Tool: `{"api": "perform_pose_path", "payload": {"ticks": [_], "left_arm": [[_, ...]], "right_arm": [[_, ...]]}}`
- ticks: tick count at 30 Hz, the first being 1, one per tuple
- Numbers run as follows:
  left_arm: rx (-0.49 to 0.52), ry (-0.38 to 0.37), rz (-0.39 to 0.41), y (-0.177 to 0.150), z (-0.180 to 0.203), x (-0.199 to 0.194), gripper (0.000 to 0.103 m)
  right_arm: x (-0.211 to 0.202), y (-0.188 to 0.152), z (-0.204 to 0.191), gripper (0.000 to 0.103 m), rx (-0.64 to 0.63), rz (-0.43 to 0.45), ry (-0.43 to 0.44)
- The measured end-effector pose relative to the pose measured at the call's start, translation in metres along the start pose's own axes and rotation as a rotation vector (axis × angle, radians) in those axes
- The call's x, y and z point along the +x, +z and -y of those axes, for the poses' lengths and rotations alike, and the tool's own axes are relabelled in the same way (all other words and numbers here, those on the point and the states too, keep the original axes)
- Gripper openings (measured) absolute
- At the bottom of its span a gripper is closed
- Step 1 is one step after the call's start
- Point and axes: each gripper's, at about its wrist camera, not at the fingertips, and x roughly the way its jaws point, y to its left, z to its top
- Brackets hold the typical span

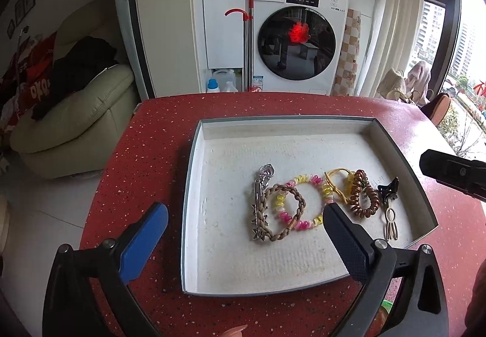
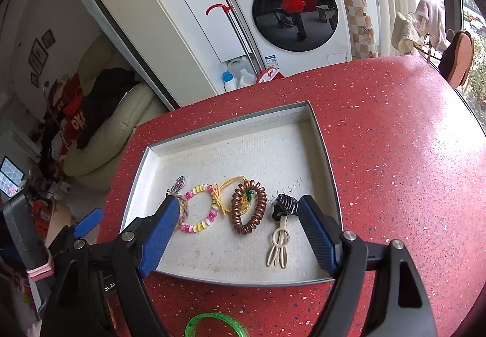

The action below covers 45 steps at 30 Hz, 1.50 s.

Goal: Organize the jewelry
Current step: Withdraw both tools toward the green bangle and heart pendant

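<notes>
A shallow white tray (image 1: 194,173) (image 2: 322,154) lies on the red speckled table. In it lie a silver spiked hair clip (image 1: 258,203), a brown braided band (image 1: 281,212), a pink-and-yellow coil band (image 1: 306,203) (image 2: 199,211), a yellow cord (image 1: 335,182) (image 2: 231,188), a brown coil band (image 1: 363,194) (image 2: 247,208), a black clip (image 1: 388,189) (image 2: 285,205) and a cream clip (image 1: 391,224) (image 2: 278,249). My left gripper (image 1: 244,217) is open and empty above the tray's near left part. My right gripper (image 2: 240,212) is open and empty over the near edge. A green bangle (image 2: 212,326) lies on the table below it.
The red table (image 1: 136,154) (image 2: 395,139) ends in a curved far edge. Beyond stand a washing machine (image 1: 299,39), a mop handle (image 1: 249,42) and a cream sofa (image 1: 76,118). A chair (image 2: 458,60) stands at the far right by the window.
</notes>
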Motion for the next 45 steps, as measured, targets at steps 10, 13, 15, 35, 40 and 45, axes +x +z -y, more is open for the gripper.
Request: {"api": "perform_pose_path", "payload": {"ticks": [10,13,15,35,40,45], "left_arm": [[-0.009,-0.059,-0.028,-0.033,-0.013,-0.035,0.103],[-0.023,-0.063,-0.031,-0.046,-0.017,-0.044,0.103],[-0.032,-0.067,-0.04,-0.055,-0.02,-0.049,0.103],[-0.012,-0.124,-0.184,-0.128,-0.003,-0.057,0.103],[0.011,-0.116,-0.192,-0.13,0.01,-0.054,0.103],[0.015,-0.087,-0.211,-0.133,0.018,-0.047,0.103]], "right_arm": [[-0.039,-0.024,-0.014,0.103,-0.032,0.072,0.018],[-0.045,-0.033,-0.018,0.103,-0.031,0.053,0.033],[-0.047,-0.041,-0.02,0.103,-0.036,0.028,0.039],[-0.026,-0.106,-0.01,0.103,-0.092,-0.193,-0.142],[-0.022,-0.113,-0.007,0.103,-0.11,-0.219,-0.17],[-0.018,-0.116,-0.009,0.103,-0.132,-0.231,-0.188]]}}
